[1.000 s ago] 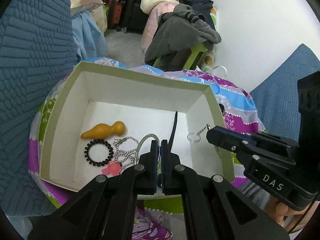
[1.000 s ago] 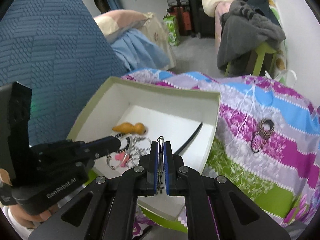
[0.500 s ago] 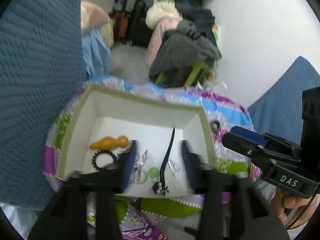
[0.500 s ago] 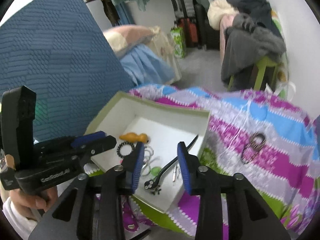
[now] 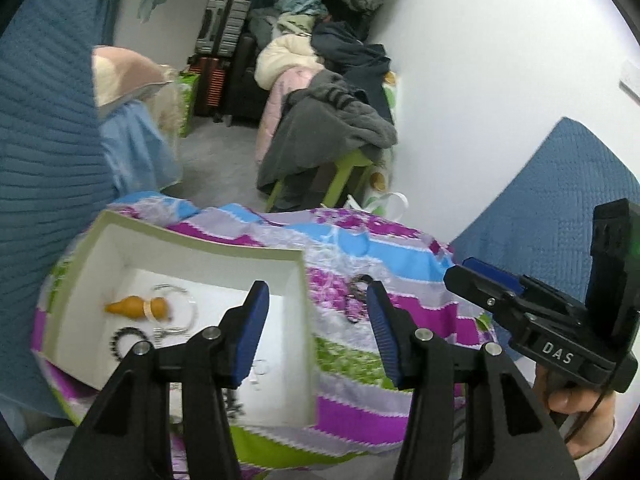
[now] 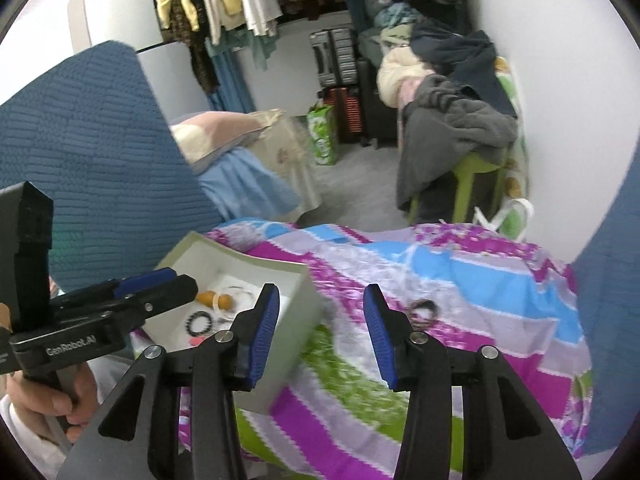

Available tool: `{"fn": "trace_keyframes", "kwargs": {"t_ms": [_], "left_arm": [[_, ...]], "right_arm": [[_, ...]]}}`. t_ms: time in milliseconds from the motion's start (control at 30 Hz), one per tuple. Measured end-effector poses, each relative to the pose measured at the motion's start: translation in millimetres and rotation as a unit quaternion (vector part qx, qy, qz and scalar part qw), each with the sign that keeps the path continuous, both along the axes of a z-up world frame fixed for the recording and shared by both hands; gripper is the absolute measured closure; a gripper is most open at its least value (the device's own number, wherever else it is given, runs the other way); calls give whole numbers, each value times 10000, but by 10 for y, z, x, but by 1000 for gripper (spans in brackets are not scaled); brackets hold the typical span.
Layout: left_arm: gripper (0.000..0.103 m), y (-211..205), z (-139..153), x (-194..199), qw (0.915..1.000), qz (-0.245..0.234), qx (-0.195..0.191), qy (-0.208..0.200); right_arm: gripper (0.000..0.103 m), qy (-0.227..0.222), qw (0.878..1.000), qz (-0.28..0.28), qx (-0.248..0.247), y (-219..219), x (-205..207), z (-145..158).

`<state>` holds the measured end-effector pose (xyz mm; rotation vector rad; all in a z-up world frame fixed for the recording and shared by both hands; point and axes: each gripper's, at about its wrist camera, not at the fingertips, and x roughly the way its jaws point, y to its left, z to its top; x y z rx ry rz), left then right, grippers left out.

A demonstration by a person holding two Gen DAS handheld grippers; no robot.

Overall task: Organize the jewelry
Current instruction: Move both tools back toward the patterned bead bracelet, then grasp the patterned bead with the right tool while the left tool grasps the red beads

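An open white box (image 5: 302,320) holds an orange pendant (image 5: 138,307) and black bead bracelet (image 5: 126,338); another bracelet (image 6: 425,309) lies beside it.

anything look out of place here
One dark bracelet lies alone on the striped cloth, outside the box where the other jewelry sits. Both grippers are empty, so it looks left behind.

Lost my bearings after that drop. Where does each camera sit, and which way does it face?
Left wrist: on the left gripper, looking forward and down at the box; the right gripper and its hand show at right.
Right wrist: on the right gripper, jaws opening, empty, above the striped cloth.
Both show the box and the loose bracelet.
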<state>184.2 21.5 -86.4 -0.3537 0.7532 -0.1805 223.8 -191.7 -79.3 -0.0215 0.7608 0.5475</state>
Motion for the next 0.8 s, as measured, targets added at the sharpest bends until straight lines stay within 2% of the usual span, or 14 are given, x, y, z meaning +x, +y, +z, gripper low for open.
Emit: {"fn": "trace_keyframes", "kwargs": {"t_ms": [333, 400, 533, 633, 800], "left_arm": [[52, -724, -303, 263, 9994, -331, -89, 75], [55, -829, -414, 341, 9990, -379, -83, 203], [59, -1034, -658, 460, 9977, -504, -39, 444], [66, -1145, -861, 579, 9964, -556, 44, 643], [71, -1195, -1237, 814, 9935, -521, 103, 1012]], "right_arm": [[62, 273, 9983, -512, 57, -736, 326, -443], [66, 365, 9980, -516, 66, -792, 428, -556], [71, 568, 9976, -392, 82, -832, 657, -810], [76, 754, 9968, -244, 82, -802, 876, -1015], [81, 923, 9957, 109, 40, -654, 1169, -1253]]}}
